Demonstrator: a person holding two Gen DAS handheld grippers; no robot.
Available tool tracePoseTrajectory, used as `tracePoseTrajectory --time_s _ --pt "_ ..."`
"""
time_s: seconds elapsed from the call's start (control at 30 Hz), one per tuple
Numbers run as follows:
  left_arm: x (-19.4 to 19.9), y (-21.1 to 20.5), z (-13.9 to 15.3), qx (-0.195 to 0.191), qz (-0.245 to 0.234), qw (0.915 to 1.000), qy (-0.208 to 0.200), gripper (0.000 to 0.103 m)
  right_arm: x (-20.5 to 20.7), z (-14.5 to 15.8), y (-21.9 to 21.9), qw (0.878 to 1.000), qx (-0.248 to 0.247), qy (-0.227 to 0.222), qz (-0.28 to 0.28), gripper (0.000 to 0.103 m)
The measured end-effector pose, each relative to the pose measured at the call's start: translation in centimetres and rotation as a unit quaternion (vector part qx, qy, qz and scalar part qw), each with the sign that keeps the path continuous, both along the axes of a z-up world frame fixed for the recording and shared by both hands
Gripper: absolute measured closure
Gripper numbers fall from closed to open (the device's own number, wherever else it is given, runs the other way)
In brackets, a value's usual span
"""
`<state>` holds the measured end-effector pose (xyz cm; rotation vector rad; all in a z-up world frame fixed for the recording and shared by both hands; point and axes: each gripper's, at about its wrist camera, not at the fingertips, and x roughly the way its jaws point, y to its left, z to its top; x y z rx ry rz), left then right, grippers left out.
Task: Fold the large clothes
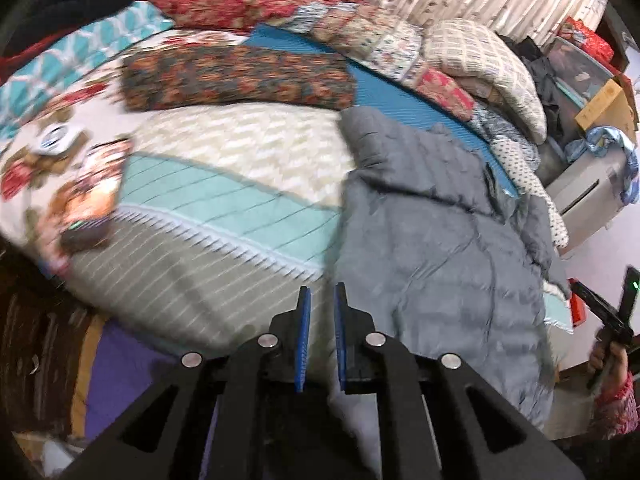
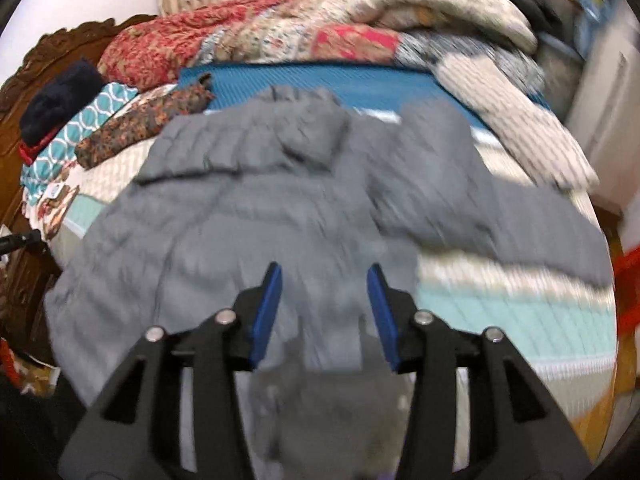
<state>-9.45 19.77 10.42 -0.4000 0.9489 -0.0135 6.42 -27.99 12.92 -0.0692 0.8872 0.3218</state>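
A large grey quilted hooded jacket [image 2: 248,216] lies spread on the bed, hood toward the far side, one sleeve stretched out to the right [image 2: 532,220]. It also shows in the left wrist view [image 1: 440,232] at the right. My right gripper [image 2: 325,280] is open above the jacket's lower body, holding nothing. My left gripper [image 1: 322,300] hovers over the bedspread at the jacket's left edge, its blue pads [image 1: 305,320] a narrow gap apart with nothing between them. The right gripper also shows at the far right of the left wrist view [image 1: 612,312].
The bed has a striped cream and teal bedspread [image 1: 224,192]. A folded dark floral cloth [image 1: 240,80], a blue mat [image 2: 360,84] and piled quilts [image 2: 440,32] lie along the far side. A carved wooden headboard [image 2: 36,64] stands at the left. Boxes [image 1: 600,104] stand beyond the bed.
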Motion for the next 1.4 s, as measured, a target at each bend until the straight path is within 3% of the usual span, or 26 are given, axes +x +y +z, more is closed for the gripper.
tracePoseTrajectory --time_s 0.03,0.1,0.23,0.37,0.43,0.5,0.63,0.77,0.83,0.97,1.1,1.17,1.2,1.33,1.4 --pt "1.0 -0.7 -0.2 0.002 -0.009 1.0000 -0.001 0.103 1.9 -0.3 1.6 1.000 -0.007 -0.011 0.002 0.036" --pt "3.9 -2.9 -0.7 0.015 -0.030 0.9994 -0.002 0.103 5.0 -0.8 3.8 1.000 -0.010 -0.028 0.005 0.030" --pt "7.6 -5.9 -1.7 0.005 -0.059 0.9982 -0.005 0.103 12.7 -3.1 7.8 1.000 -0.022 -0.014 -0.016 0.027" --pt "8.4 -5.7 -2.6 -0.008 -0.063 0.9980 -0.006 0.103 19.6 -6.3 10.1 0.995 -0.083 0.012 -0.047 0.028" --pt "7.8 -4.4 -2.9 -0.005 -0.053 0.9986 -0.003 0.103 21.8 -7.2 10.9 0.993 -0.098 0.034 -0.050 0.090" --pt "6.9 -2.2 -3.2 -0.006 -0.034 0.9994 -0.001 0.103 22.0 -5.4 11.4 0.998 -0.034 0.028 -0.053 0.096" --pt "4.1 3.6 -3.4 -0.008 0.030 0.9995 -0.006 0.103 19.8 1.2 17.2 0.995 0.095 -0.001 0.026 0.097" --pt "0.8 9.1 -2.2 -0.019 0.109 0.9934 -0.031 0.103 16.1 6.1 29.1 0.966 0.191 0.010 0.172 0.097" --pt "-1.2 11.6 -1.4 -0.024 0.145 0.9880 -0.050 0.103 14.3 6.9 35.2 0.947 0.222 0.031 0.229 0.097" --pt "-4.0 14.0 -0.8 -0.019 0.180 0.9815 -0.061 0.103 11.8 6.5 46.3 0.926 0.238 0.055 0.289 0.097" --pt "-4.2 14.0 -1.5 -0.019 0.177 0.9827 -0.051 0.103 12.0 4.4 53.3 0.914 0.256 0.100 0.297 0.091" --pt "-3.9 13.4 -1.7 -0.021 0.164 0.9849 -0.049 0.103 13.2 2.3 55.2 0.902 0.259 0.163 0.306 0.069" --pt "-3.5 12.7 -1.8 -0.022 0.158 0.9860 -0.050 0.103 13.3 1.9 55.3 0.905 0.250 0.169 0.299 0.056" --pt "-0.8 10.7 -1.8 -0.024 0.117 0.9913 -0.056 0.103 14.5 1.6 49.1 0.921 0.246 0.139 0.266 0.046" --pt "1.3 9.2 -1.6 -0.024 0.091 0.9939 -0.057 0.103 15.8 1.2 42.5 0.937 0.237 0.114 0.229 0.046"
